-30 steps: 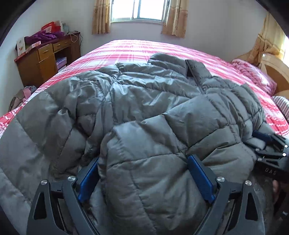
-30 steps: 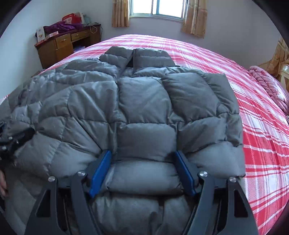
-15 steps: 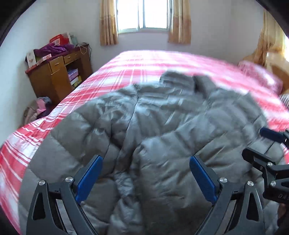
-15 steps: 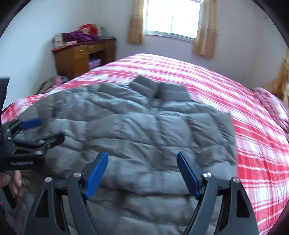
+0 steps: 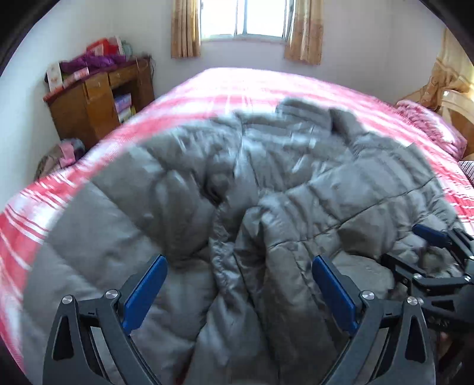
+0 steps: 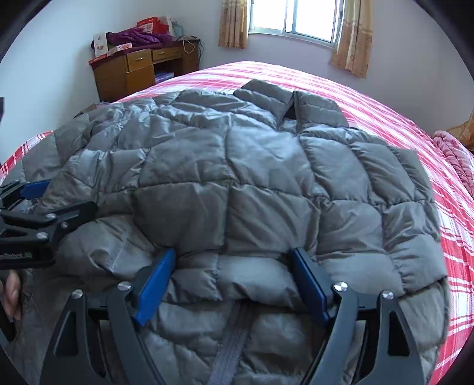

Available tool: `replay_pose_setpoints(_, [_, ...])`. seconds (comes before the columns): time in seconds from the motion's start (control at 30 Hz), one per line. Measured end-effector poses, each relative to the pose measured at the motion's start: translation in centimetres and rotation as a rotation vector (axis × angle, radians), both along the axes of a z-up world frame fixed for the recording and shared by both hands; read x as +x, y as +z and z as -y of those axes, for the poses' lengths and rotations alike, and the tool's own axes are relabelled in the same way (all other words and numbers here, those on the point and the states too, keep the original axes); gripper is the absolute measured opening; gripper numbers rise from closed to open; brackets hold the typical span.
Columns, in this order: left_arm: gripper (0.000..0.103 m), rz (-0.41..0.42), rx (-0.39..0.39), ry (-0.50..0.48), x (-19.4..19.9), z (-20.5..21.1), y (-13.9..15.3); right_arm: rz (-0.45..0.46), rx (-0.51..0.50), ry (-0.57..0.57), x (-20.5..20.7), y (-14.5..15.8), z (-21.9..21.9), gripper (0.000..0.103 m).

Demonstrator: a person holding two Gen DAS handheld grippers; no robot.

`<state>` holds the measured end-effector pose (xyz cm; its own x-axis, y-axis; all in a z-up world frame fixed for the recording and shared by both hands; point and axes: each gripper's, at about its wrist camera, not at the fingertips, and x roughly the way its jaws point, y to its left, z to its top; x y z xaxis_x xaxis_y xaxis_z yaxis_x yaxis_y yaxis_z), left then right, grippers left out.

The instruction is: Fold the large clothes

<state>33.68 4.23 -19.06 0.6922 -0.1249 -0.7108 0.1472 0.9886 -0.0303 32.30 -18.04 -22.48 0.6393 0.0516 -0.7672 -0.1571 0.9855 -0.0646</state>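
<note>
Whereas half a second ago both claws hovered higher, they now sit lower over the jacket [image 6: 237, 183] on the bed [image 6: 414, 139]. Right claw [image 6: 234, 278]: wide open, straddling the folded hem. Left claw [image 5: 237, 293]: wide open, holding nothing, above the rumpled sleeve.

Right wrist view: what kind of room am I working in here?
Almost certainly a home bedroom. The grey puffer jacket lies on a bed with a red plaid cover, a cluttered wooden desk stands by the wall, and a curtained window is behind.
</note>
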Motion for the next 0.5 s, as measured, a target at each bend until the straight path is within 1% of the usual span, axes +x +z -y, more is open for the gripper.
replay_pose_setpoints(0.03, [0.099,0.028,0.008,0.001,-0.8,-0.3,0.9,0.003,0.006,-0.006,-0.2,0.4,0.1,0.082])
replay_pose_setpoints(0.07, [0.099,0.045,0.019,0.004,-1.5,-0.6,1.6,0.003,0.012,-0.010,0.0,0.7,0.1,0.082])
replay_pose_setpoints(0.13, [0.099,0.069,0.053,0.020,-3.3,-2.1,3.0,0.012,0.019,-0.005,-0.9,1.8,0.2,0.082])
replay_pose_setpoints(0.2, [0.099,0.063,0.098,0.050,-5.0,-4.1,3.5,0.026,0.027,0.001,-1.8,2.9,0.4,0.082])
replay_pose_setpoints(0.27, [0.099,0.051,0.114,0.084,-6.4,-6.2,3.6,0.033,0.046,-0.006,-3.0,3.8,0.9,0.084])
replay_pose_setpoints(0.37, [0.099,0.030,0.116,0.145,-9.1,-9.9,2.8,0.035,0.069,-0.007,-5.4,4.4,2.0,0.090])
replay_pose_setpoints(0.4, [0.099,0.020,0.112,0.172,-10.1,-11.2,2.4,0.037,0.067,-0.008,-6.1,4.5,2.2,0.090])
replay_pose_setpoints(0.5, [0.099,-0.019,0.056,0.204,-11.2,-13.1,1.0,0.036,0.062,-0.032,-7.8,3.9,2.9,0.090])
